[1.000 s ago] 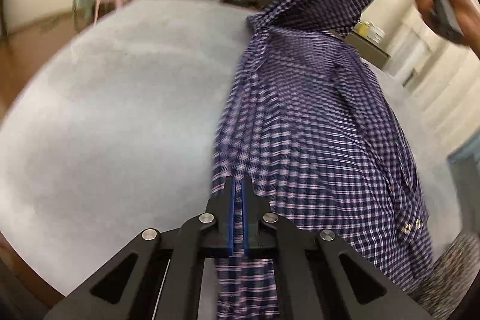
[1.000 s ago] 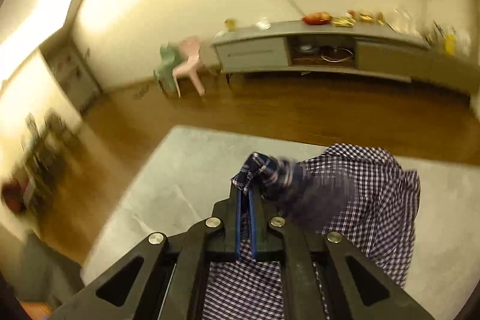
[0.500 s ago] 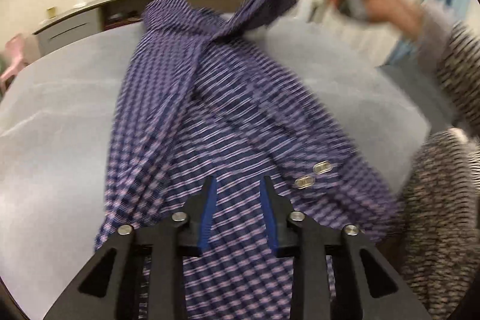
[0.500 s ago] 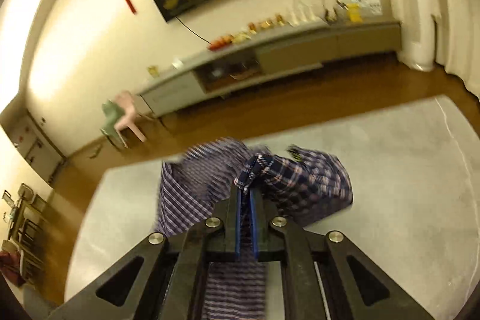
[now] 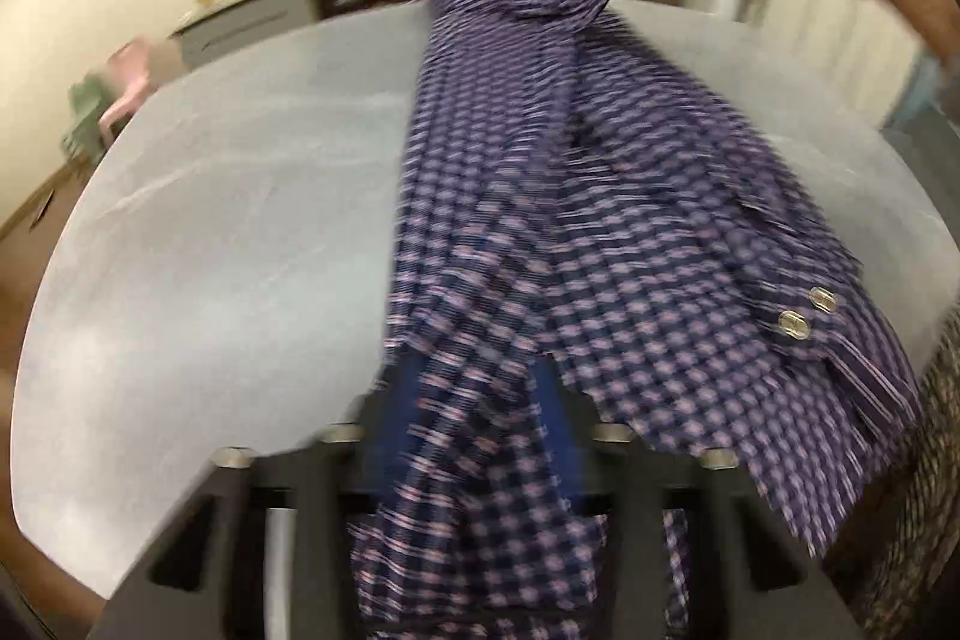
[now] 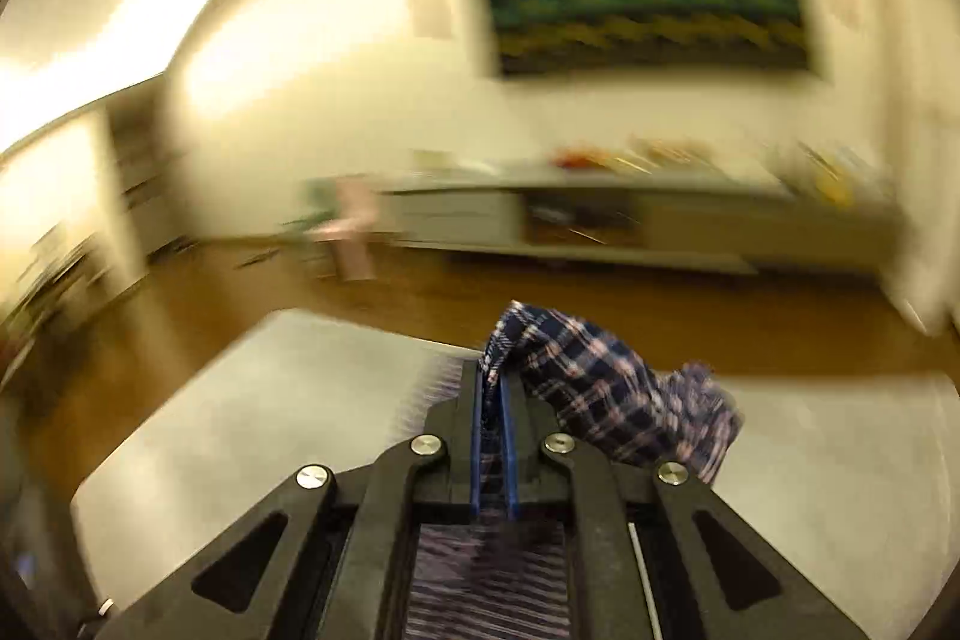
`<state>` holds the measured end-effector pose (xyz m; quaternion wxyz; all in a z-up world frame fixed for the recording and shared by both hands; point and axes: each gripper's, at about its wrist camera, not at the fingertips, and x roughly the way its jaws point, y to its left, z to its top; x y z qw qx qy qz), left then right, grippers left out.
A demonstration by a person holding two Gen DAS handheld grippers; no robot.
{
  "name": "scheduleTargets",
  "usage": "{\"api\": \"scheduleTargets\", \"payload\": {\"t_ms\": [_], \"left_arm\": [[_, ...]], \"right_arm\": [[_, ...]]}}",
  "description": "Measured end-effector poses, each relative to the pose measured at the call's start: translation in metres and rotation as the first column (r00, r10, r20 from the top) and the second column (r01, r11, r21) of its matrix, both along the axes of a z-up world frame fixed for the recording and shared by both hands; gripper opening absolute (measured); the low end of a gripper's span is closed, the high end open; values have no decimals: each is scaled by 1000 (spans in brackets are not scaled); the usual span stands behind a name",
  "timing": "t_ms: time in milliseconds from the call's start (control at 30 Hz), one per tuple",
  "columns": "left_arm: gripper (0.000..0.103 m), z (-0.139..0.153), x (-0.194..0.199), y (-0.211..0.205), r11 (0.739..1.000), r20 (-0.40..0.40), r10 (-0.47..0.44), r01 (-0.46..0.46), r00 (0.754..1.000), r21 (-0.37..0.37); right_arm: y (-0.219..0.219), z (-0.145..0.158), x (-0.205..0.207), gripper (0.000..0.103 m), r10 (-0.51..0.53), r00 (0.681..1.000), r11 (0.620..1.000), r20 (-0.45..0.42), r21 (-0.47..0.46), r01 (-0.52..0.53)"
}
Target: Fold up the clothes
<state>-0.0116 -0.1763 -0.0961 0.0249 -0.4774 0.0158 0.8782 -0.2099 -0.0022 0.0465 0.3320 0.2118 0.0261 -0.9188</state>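
Checked shirt (image 5: 600,232) is lying stretched across the grey mat (image 5: 228,244), running from frame bottom to upper right. Left gripper (image 5: 474,436) is gaping, fabric draping between its spread fingers. Right gripper (image 6: 493,400), at lower centre, is pinching a bunched shirt end.

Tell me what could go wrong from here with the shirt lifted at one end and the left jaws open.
1. The left gripper is open with the plaid shirt draped between its fingers; if the lift goes on before it closes, that end may slide out.
2. The right gripper pinches only a bunched bit of the shirt, so a tug could pull it free.
3. The buttoned cuff lies across the shirt body and could get folded in crooked.
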Motion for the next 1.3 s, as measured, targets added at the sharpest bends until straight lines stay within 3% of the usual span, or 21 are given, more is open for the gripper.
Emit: {"api": "scheduleTargets", "payload": {"t_ms": [133, 200, 400, 567, 700, 800, 933, 1133, 1300], "left_arm": [[5, -4, -6, -8, 997, -13, 44, -43, 999, 61], [4, 5, -1, -12, 995, -62, 29, -22, 998, 102], [2, 5, -6, -44, 971, -83, 84, -62, 993, 231], [2, -3, 2, -67, 950, -38, 130, -114, 991, 290], [5, -15, 3, -68, 953, 7, 127, -124, 992, 277], [9, -21, 8, -63, 962, 4, 112, -110, 994, 251], [8, -19, 11, -63, 963, -4, 103, -98, 995, 252], [2, -2, 22, -48, 980, -71, 29, -14, 997, 197], [2, 18, 31, -25, 975, -141, -85, 112, 986, 193]], "right_arm": [[-72, 48, -7, 7, 43, 999, 998, -21, 47, -42], [-107, 67, -17, 7, 54, 998, 996, -29, 74, -52], [-228, 94, -13, 7, 185, 978, 972, -96, 163, -168], [-340, 83, 7, 7, 362, 926, 909, -106, 260, -326], [-379, 43, 6, 7, 376, 924, 868, -72, 375, -324], [-378, 15, -13, 7, 324, 945, 857, -47, 436, -273], [-357, 14, -31, 7, 247, 968, 878, -42, 432, -206], [-305, 58, -20, 7, 181, 980, 942, -88, 300, -147], [-212, 48, -24, 7, -19, 996, 974, -82, 223, 37]]}}
